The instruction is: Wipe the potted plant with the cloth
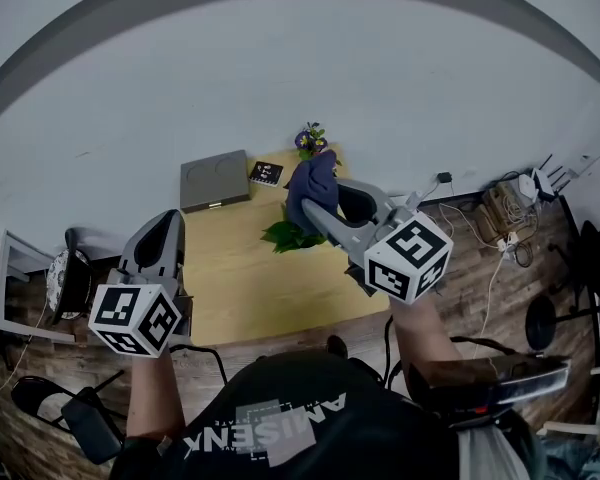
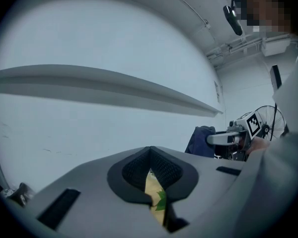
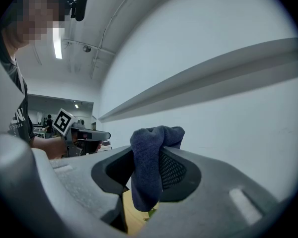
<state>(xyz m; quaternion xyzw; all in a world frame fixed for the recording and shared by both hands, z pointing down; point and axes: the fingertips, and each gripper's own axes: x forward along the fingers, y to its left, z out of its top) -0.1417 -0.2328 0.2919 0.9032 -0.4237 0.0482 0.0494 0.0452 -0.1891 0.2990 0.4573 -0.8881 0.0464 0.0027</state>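
Wooden table (image 1: 230, 278): potted plant (image 1: 288, 236) partly covered by cloth (image 1: 313, 186) in right tool (image 1: 320, 213).

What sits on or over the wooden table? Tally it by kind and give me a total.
Grey flat box: 1
Small dark card: 1
Potted plant, partly behind the cloth: 1
Blue cloth, held over the table in the right claw: 1
Total: 4

Head view: from above, steeply down onto the table (image 1: 230, 288).
Left gripper view: low, along its jaws, facing the wall (image 2: 89, 123).
Right gripper view: the same.
Shared: cloth (image 3: 149, 172), wall.
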